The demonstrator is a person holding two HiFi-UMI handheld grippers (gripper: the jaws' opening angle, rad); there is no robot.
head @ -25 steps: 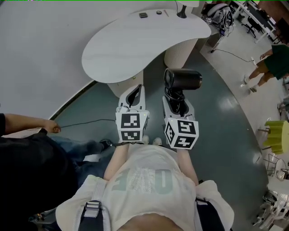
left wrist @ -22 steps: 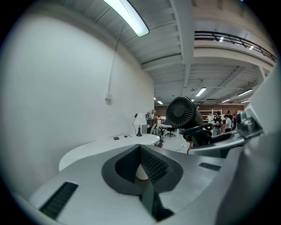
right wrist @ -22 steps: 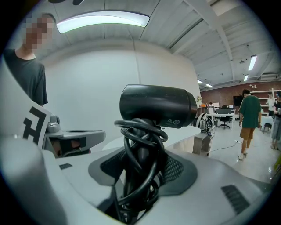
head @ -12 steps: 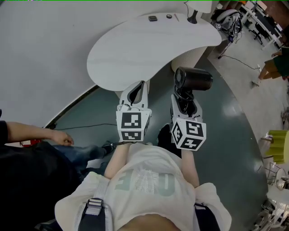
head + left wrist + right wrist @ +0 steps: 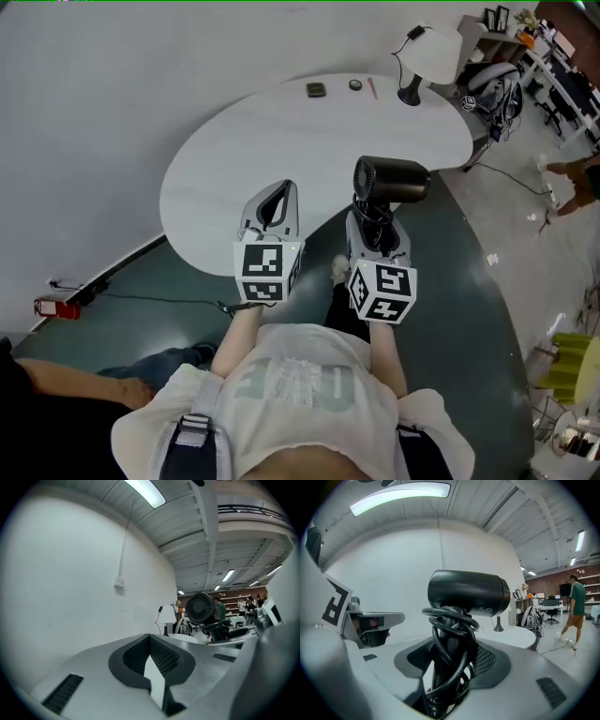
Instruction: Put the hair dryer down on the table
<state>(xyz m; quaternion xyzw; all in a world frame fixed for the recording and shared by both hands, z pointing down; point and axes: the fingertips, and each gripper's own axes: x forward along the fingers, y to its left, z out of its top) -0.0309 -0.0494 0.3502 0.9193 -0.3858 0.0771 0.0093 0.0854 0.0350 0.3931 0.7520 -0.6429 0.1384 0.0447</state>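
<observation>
A black hair dryer point(image 5: 392, 179) stands upright in my right gripper point(image 5: 375, 217), which is shut on its handle with the cord wound round it. The barrel lies level, above the front edge of the white curved table point(image 5: 281, 122). In the right gripper view the hair dryer point(image 5: 468, 592) fills the middle, and the coiled cord sits between the jaws of my right gripper point(image 5: 449, 656). My left gripper point(image 5: 283, 187) hovers beside it over the table edge, fingertips together and empty. In the left gripper view my left gripper point(image 5: 150, 638) holds nothing, and the hair dryer point(image 5: 200, 607) shows to the right.
A white lamp point(image 5: 429, 52) stands at the table's far right. Near the far edge lie two small dark objects point(image 5: 316, 90) and a pen point(image 5: 372, 88). A backpack point(image 5: 494, 86) and cables lie on the floor beyond. A seated person point(image 5: 66, 403) is at lower left.
Both grippers and the hair dryer have come closer to the table and now reach over its front edge. The table looms larger in view. The grip on the dryer is unchanged.
</observation>
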